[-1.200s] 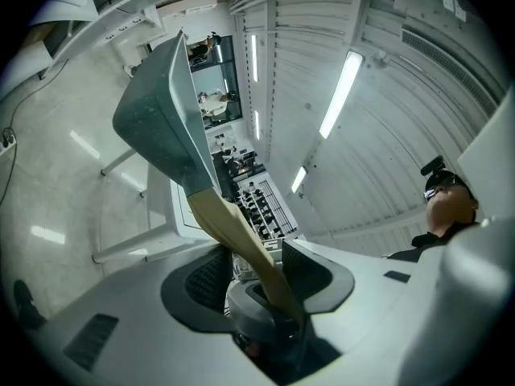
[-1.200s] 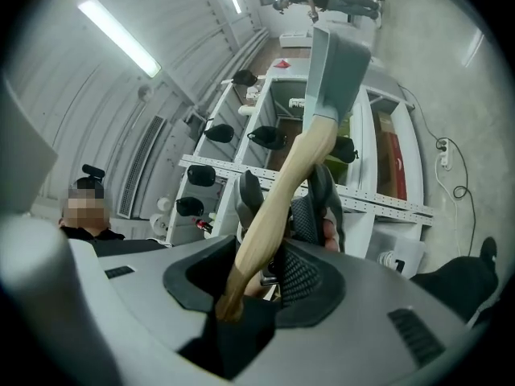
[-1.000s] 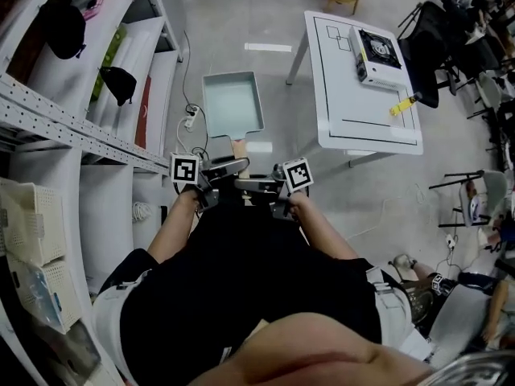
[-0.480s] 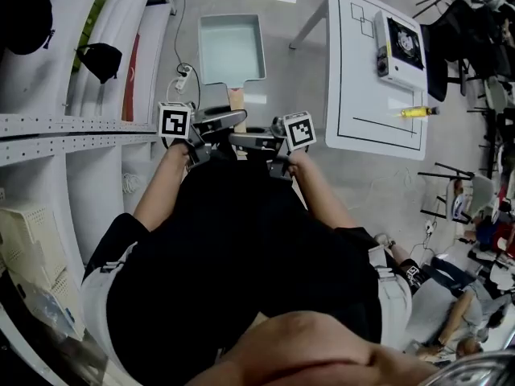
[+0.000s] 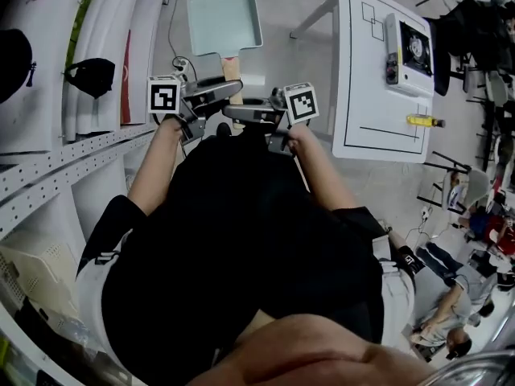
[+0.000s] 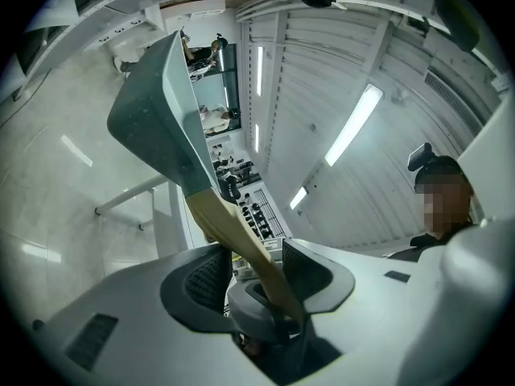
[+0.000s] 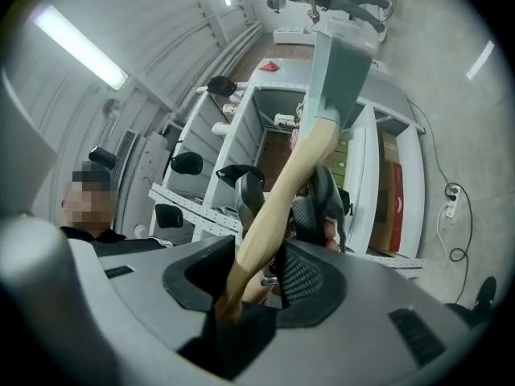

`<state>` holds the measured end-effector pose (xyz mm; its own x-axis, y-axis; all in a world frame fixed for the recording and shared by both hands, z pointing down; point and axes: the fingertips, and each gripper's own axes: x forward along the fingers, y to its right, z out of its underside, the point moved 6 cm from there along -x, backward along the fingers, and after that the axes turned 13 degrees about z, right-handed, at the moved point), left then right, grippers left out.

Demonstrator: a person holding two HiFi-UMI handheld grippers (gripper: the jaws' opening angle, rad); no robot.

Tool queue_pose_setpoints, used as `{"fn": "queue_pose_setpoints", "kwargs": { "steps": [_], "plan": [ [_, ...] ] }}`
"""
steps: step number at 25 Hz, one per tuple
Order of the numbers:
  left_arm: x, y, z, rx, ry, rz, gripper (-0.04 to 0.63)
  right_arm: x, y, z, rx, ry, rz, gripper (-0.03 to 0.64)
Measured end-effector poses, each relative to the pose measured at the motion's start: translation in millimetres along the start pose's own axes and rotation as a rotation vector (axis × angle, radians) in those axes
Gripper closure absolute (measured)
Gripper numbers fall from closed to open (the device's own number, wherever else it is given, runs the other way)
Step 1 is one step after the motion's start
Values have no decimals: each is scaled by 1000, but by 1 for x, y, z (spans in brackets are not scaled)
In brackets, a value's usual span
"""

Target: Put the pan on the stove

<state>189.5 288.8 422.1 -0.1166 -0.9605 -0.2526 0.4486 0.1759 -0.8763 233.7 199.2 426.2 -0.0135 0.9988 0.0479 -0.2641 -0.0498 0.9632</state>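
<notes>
A rectangular teal pan [image 5: 224, 14] with a pale wooden handle [image 5: 232, 68] hangs in the air in front of the person, above the floor. My left gripper [image 5: 217, 95] is shut on the handle from the left, and the handle [image 6: 241, 244] runs between its pads up to the pan [image 6: 161, 111]. My right gripper [image 5: 241, 112] grips the same handle [image 7: 286, 179] from the right; its jaws are opening slightly with the handle between them. The portable stove [image 5: 410, 45] sits at the far end of the white table [image 5: 362, 95], to the right of the pan.
White metal shelving [image 5: 56, 159] with dark bags stands close on the left. A yellow object [image 5: 422, 121] lies on the table near the stove. Cables and a power strip [image 5: 181, 64] lie on the floor. Chairs and seated people are at the right edge.
The pan and both grippers have shifted up in the head view. The table and stove now stand closer on the right, and the shelving has swung round on the left.
</notes>
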Motion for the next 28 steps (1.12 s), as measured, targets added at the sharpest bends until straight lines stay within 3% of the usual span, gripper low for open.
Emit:
{"fn": "queue_pose_setpoints", "kwargs": {
  "steps": [8, 15, 20, 28],
  "plan": [
    [13, -49, -72, -6, -29, -8, 397, -3, 30, -80, 38, 8, -21, 448],
    [46, -102, -161, -15, -20, -38, 396, -24, 69, -185, -25, -15, -36, 448],
    [76, -145, -227, -20, -17, -60, 396, -44, 89, -261, 51, -18, -71, 448],
    [123, -188, -297, -10, -40, -78, 396, -79, 116, -344, 15, -15, -89, 448]
  ]
}}
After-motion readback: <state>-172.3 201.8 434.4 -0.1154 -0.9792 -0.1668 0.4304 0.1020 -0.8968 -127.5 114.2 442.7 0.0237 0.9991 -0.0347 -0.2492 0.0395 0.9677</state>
